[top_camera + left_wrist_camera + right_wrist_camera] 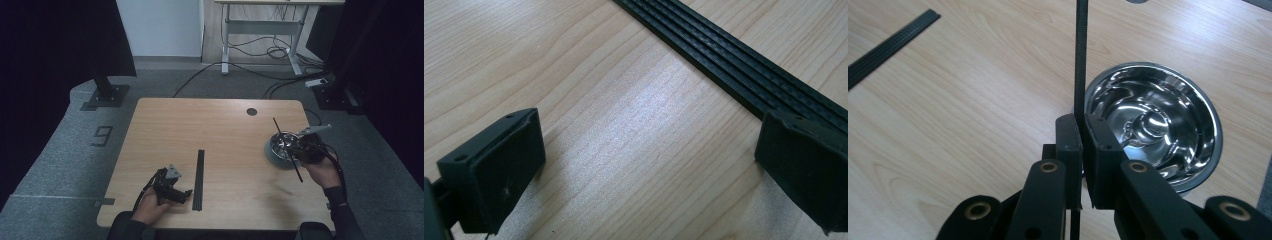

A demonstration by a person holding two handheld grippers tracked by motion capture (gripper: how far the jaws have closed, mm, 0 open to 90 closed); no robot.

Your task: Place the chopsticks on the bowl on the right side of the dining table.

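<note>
Nearest me, my left tool [176, 192] rests low on the counter [225, 125], jaws apart, just left of the near end of the black strip [199, 177]. My right tool [1082, 142] is clamped on a thin black rod [1081, 55] at the right, beside the shiny steel bowl [1168, 100].

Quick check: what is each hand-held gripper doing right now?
Left hand-held gripper: open, holding nothing, beside the ribbed black strip.
Right hand-held gripper: closed on a thin black rod.
</note>
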